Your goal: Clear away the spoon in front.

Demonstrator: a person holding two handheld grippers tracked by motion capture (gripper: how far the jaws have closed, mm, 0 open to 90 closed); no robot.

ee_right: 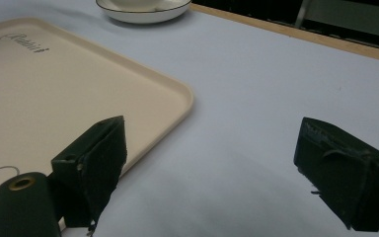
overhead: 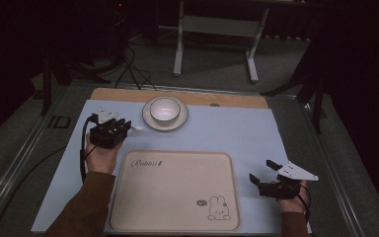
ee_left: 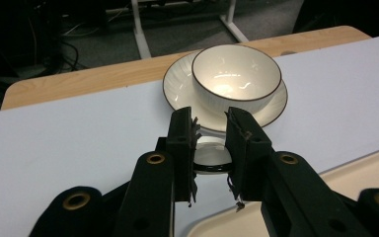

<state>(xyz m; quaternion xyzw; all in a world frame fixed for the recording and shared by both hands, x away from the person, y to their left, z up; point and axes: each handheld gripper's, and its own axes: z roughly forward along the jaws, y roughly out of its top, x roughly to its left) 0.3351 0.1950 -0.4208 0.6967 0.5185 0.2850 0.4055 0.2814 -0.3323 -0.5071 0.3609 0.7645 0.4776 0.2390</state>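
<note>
Left gripper (ee_left: 211, 148): jaws narrowly parted around a small white spoon (ee_left: 209, 153), contact unclear. Looks glazed, slippery, brittle; grip its handle. Right gripper (ee_right: 217, 173) spread, empty.

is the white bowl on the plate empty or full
Empty. In the left gripper view the white ceramic bowl with a dark rim shows a bare, glossy inside; it sits upright on the white ribbed plate.

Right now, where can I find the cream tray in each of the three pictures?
High view: the cream tray lies at bottom centre, between the two hands.
Left gripper view: one corner of the tray sits at the bottom right edge.
Right gripper view: the tray covers the left side.
Shared landmark: the plate beyond the tray.
</note>
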